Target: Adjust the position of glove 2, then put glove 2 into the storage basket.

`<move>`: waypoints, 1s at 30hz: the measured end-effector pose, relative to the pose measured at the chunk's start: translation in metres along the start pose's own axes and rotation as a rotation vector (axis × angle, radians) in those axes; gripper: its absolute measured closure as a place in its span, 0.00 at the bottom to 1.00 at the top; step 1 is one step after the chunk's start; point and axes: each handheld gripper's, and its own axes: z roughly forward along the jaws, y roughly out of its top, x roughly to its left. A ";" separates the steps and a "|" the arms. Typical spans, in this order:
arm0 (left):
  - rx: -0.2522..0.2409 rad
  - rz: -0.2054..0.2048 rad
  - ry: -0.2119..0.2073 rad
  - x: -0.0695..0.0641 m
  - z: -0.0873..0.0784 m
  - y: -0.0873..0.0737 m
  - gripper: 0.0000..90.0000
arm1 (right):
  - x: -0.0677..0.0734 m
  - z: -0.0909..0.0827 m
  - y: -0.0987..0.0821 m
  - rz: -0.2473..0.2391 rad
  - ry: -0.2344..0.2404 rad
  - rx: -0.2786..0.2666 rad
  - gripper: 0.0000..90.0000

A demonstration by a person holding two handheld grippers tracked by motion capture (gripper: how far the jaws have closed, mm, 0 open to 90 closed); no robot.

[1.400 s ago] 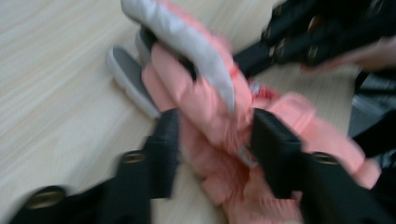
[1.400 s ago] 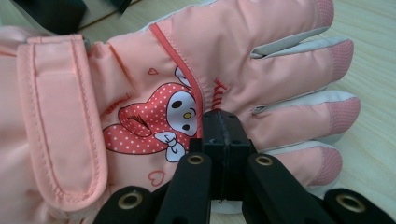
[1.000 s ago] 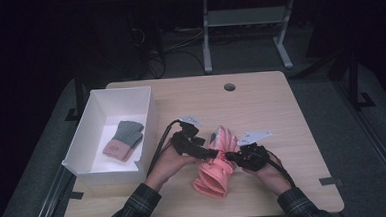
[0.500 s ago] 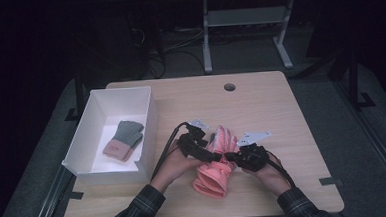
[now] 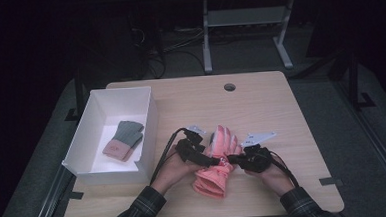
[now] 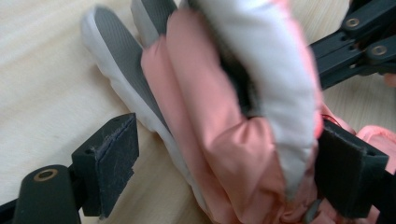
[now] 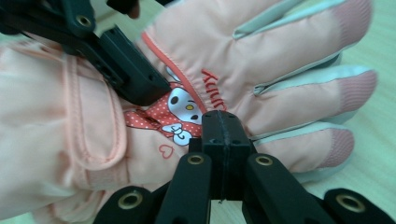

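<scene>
A dark room surrounds a pale wooden desk (image 5: 281, 114) with a round hole near its far edge. A pink glove (image 5: 218, 159) lies on the desk between the two tools, its fingers pointing away from the person and its cuff toward them.

The left tool (image 5: 203, 155) sits at the glove's left edge. Its jaws have just been opening and now stand wide, with the glove's folded side between them; in the left gripper view the pad (image 6: 112, 154) on the left is clear of the fabric and the other lies against it, so it has no hold.

The right tool (image 5: 236, 160) is at the glove's right side, its jaws pressed fully together, their tips resting against the back of the glove just below the cartoon patch; whether fabric is pinched cannot be told.

Well left of the left tool stands a white box (image 5: 146, 121) holding a grey and pink glove (image 5: 123, 139).
</scene>
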 end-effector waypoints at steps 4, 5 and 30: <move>0.014 -0.022 -0.024 0.003 0.004 -0.002 0.16 | 0.003 0.007 0.000 -0.021 -0.024 0.033 1.00; 0.015 -0.028 -0.030 0.003 0.005 -0.002 0.16 | 0.003 0.007 -0.001 -0.025 -0.027 0.033 1.00; 0.041 -0.097 -0.215 0.016 0.014 -0.006 0.49 | 0.003 0.013 -0.001 -0.030 -0.029 0.041 1.00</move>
